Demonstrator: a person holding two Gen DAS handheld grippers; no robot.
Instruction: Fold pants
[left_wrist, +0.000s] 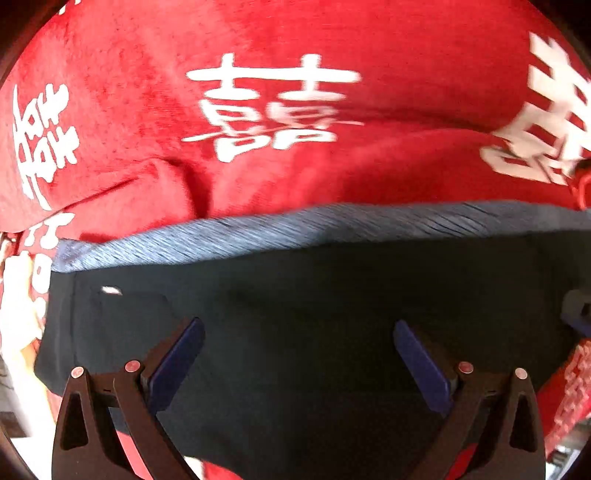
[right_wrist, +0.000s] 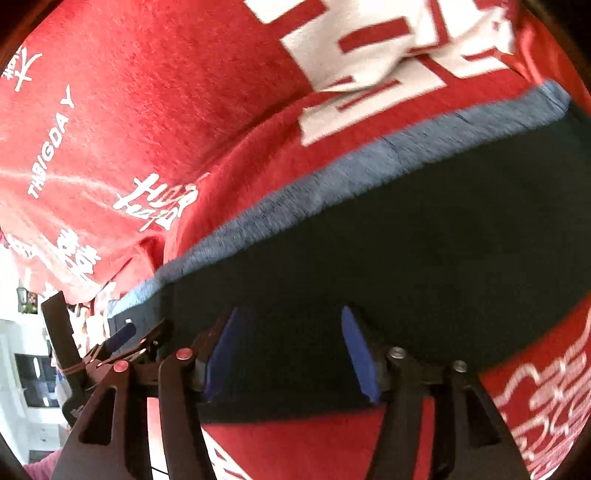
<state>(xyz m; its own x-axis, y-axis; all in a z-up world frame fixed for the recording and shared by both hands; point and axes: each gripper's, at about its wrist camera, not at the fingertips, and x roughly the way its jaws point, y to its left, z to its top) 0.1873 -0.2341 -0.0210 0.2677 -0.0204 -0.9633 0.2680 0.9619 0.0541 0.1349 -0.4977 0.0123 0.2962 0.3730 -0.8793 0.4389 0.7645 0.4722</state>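
Observation:
Dark navy pants (left_wrist: 295, 314) with a grey-blue waistband (left_wrist: 295, 229) lie folded on a red cloth. My left gripper (left_wrist: 297, 332) hovers over them, open, its blue pads (left_wrist: 177, 365) wide apart and empty. In the right wrist view the same pants (right_wrist: 406, 240) and waistband (right_wrist: 332, 173) run diagonally. My right gripper (right_wrist: 291, 325) is open above the pants' near edge, nothing between its pads (right_wrist: 358, 354). The left gripper's fingers (right_wrist: 122, 336) show at the pants' left corner.
A red cloth with white characters (left_wrist: 277, 103) covers the surface under the pants and also fills the right wrist view (right_wrist: 110, 129). White furniture and a dark screen (right_wrist: 37, 376) show at the lower left beyond the cloth's edge.

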